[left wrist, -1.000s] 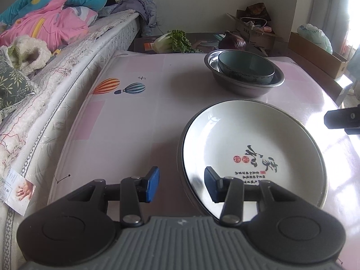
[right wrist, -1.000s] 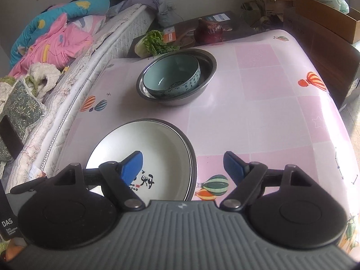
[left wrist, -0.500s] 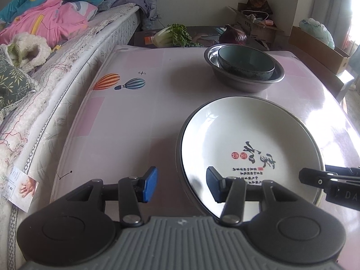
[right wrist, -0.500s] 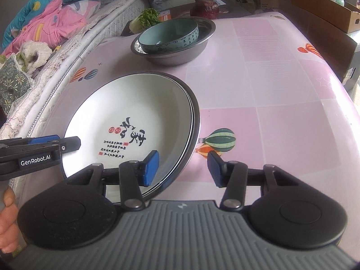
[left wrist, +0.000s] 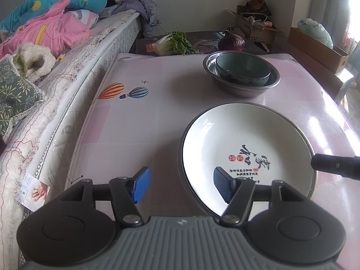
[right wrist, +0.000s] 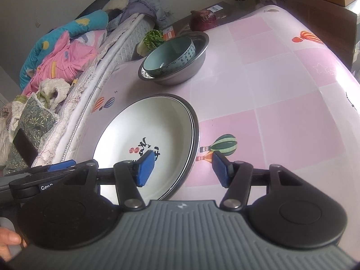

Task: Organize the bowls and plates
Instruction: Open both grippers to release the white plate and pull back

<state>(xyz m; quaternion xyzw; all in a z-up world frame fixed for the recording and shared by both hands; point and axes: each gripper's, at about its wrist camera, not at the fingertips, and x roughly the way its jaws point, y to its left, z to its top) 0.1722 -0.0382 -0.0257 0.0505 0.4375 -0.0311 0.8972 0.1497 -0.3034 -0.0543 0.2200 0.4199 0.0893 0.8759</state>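
Observation:
A white plate with black calligraphy (left wrist: pixel 245 148) (right wrist: pixel 155 139) lies in a dark-rimmed plate on the pink table. A teal bowl (left wrist: pixel 243 68) (right wrist: pixel 171 55) sits inside a steel bowl (left wrist: pixel 241 85) (right wrist: pixel 186 69) farther back. My left gripper (left wrist: pixel 181 185) is open, its jaws straddling the plate's near left rim. My right gripper (right wrist: pixel 183 168) is open, its jaws straddling the plate's near right rim. The right gripper's tip (left wrist: pixel 335 165) shows in the left wrist view, and the left gripper (right wrist: pixel 51 175) shows in the right wrist view.
A bed with bedding (left wrist: pixel 45 51) (right wrist: pixel 56 67) runs along the table's left side. Greens (left wrist: pixel 173 43) and a purple cabbage (left wrist: pixel 231 41) (right wrist: pixel 203 19) lie beyond the far edge. Cardboard boxes (left wrist: pixel 315 49) stand at the right.
Both grippers have opened wider. The right gripper has drawn back and tilted, its view now rolled. The plates and bowls have not moved.

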